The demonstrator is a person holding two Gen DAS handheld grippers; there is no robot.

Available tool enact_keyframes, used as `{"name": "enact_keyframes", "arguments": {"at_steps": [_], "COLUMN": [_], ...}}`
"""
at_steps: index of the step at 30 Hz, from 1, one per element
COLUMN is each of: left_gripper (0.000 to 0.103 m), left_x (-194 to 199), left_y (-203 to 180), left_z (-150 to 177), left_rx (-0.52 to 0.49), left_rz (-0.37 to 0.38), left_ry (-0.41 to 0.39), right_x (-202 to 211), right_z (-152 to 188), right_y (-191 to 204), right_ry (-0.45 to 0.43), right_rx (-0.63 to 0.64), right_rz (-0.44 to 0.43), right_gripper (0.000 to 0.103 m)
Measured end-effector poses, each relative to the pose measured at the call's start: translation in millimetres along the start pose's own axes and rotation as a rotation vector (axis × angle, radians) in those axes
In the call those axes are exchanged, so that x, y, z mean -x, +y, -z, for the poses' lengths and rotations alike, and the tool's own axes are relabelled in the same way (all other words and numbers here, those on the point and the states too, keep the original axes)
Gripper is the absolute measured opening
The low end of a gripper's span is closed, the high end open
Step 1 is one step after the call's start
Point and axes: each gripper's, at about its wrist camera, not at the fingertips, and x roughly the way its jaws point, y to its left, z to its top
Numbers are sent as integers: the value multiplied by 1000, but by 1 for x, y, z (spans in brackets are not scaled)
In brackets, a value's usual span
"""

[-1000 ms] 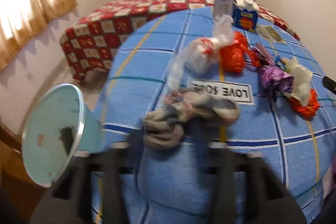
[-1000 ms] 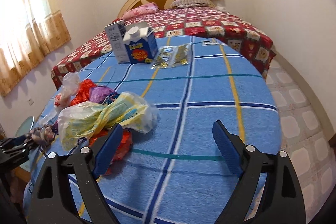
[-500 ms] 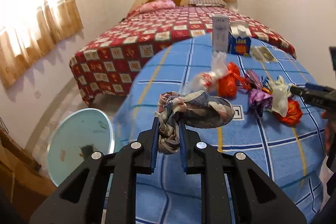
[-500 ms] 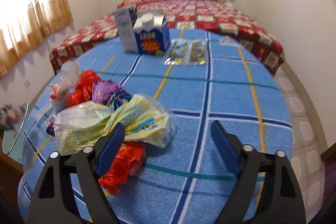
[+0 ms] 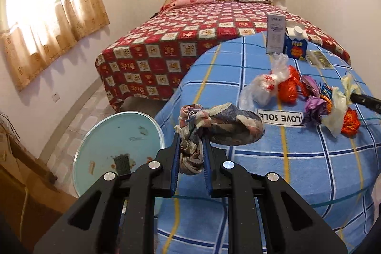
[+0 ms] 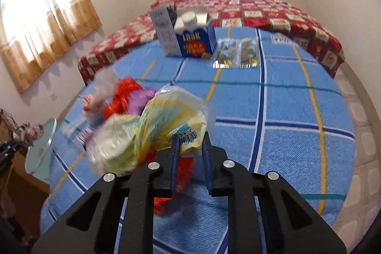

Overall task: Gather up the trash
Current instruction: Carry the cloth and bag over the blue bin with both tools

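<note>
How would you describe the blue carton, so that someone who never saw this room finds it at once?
Start at the blue checked blanket in front of the red patterned bed. At its far end stand two boxes side by side. The blue carton is the right one, with a white cap and a red-orange label; its neighbour, the grey box, is taller.

Quilted bed (image 5: pixel 214 39), curtains (image 5: pixel 47 16), blue tablecloth (image 6: pixel 285 135)

blurred: clear bag (image 6: pixel 102 87), red wrapper (image 6: pixel 121 97) | hidden under yellow bag (image 6: pixel 166 120): wrapper's lower part

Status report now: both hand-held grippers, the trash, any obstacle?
Left hand-held gripper shut on cloth rag. Right hand-held gripper closing on yellow plastic bag. No obstacle seen.
</note>
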Motion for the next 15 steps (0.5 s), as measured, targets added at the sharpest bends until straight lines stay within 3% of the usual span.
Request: {"name": "enact_keyframes", "arguments": {"at_steps": [5,15], "left_gripper": [17,17], "left_x": [11,2], "left_y": [13,53], "left_z": [-4,8], "left_rx": [1,37], "left_rz": [-58,-159], "left_ry": [-40,3], "right_x": [20,18], "right_z": [-15,-43], "right_y": [6,53], "right_ry": [-71,-100], "right_rx": [-13,40], "right_rz": [-21,-97], "right_gripper": [15,15]}}
